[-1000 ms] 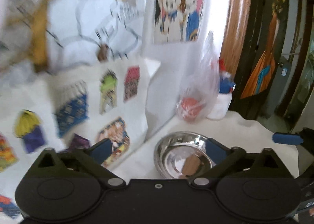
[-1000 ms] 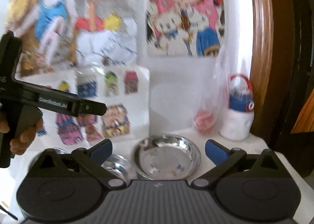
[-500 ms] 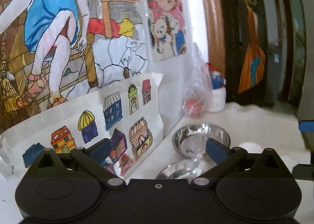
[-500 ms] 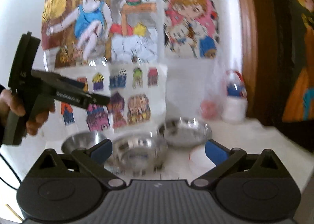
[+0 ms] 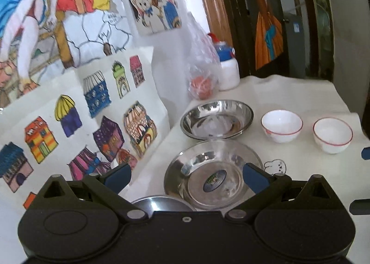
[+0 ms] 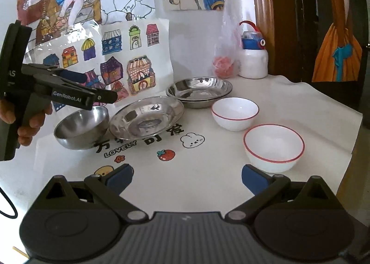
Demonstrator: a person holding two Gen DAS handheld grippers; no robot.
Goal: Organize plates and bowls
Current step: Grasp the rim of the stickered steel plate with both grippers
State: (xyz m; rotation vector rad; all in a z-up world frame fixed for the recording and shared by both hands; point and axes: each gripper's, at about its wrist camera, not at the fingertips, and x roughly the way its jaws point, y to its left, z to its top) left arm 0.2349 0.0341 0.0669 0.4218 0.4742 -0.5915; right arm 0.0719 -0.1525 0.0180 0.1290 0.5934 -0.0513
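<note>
Plates (image 6: pixel 148 120) and bowls (image 6: pixel 274 146) sit unstacked, spread from the table's (image 6: pixel 208 171) back edge forward; sorting looks unstarted. Left hand-held gripper (image 5: pixel 186 175) and right hand-held gripper (image 6: pixel 187 177) both gape empty.

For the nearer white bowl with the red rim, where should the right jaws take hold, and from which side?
Grip the near rim of the nearer white bowl, one jaw inside and one outside the wall, coming from above. It stands upright, empty and apart from the other white bowl, so the thin rim is exposed.
</note>
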